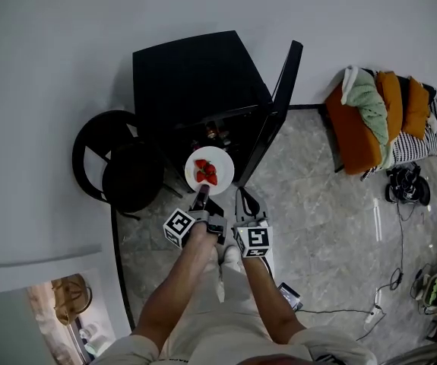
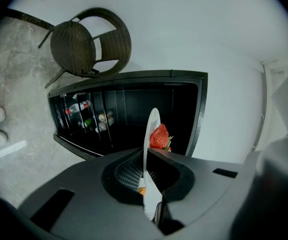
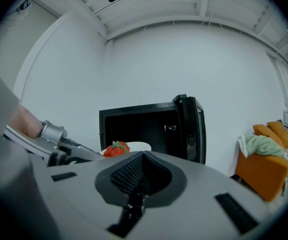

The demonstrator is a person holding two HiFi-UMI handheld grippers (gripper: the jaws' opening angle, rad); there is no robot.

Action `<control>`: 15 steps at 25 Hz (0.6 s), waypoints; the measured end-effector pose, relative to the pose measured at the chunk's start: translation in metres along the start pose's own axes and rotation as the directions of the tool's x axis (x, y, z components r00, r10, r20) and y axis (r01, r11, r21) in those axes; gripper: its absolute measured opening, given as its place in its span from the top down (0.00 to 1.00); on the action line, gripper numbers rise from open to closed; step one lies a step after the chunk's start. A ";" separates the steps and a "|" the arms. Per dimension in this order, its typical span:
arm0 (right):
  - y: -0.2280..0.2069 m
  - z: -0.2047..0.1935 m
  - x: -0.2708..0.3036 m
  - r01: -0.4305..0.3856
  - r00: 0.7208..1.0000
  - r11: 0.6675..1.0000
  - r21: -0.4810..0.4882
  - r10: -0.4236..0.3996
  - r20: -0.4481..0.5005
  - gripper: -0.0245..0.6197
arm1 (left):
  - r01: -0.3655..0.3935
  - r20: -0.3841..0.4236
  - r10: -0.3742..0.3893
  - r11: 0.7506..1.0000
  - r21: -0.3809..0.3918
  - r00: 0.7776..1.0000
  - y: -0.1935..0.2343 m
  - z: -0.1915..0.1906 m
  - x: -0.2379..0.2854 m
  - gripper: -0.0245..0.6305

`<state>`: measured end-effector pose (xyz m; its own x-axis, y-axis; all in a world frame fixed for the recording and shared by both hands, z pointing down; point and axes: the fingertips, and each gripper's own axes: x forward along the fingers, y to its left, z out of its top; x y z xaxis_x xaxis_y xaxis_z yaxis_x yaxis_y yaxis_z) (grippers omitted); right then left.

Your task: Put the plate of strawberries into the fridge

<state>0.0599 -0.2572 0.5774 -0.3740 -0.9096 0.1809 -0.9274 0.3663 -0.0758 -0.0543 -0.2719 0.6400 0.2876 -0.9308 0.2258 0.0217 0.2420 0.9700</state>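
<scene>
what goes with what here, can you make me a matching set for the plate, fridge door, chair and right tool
1 plate
2 fridge door
3 chair
4 right tool

a shut, empty
b beside the fridge
c in the left tool
d open

Pairs: 1-c, 2-d, 3-b, 4-a

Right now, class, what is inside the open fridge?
Inside the fridge, a bottle and small containers on wire shelves. The deeper interior is dark, and the held plate covers part of it.
</scene>
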 end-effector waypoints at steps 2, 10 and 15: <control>-0.002 -0.003 0.004 0.005 1.000 1.000 0.008 -0.005 -0.002 0.94 | 0.000 -0.003 0.000 1.000 0.005 1.000 0.003 0.003 0.006 0.95; -0.009 -0.013 0.016 0.008 1.000 1.000 0.011 -0.008 0.006 0.94 | -0.016 -0.007 0.016 1.000 0.006 1.000 0.023 0.005 0.025 0.95; -0.012 -0.021 0.027 0.008 1.000 1.000 0.004 -0.008 0.018 0.94 | -0.008 -0.012 0.008 1.000 0.008 1.000 0.032 0.007 0.036 0.95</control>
<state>0.0613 -0.2823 0.6035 -0.3661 -0.9161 0.1636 -0.9305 0.3579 -0.0780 -0.0499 -0.2996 0.6802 0.2992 -0.9255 0.2322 0.0122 0.2471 0.9689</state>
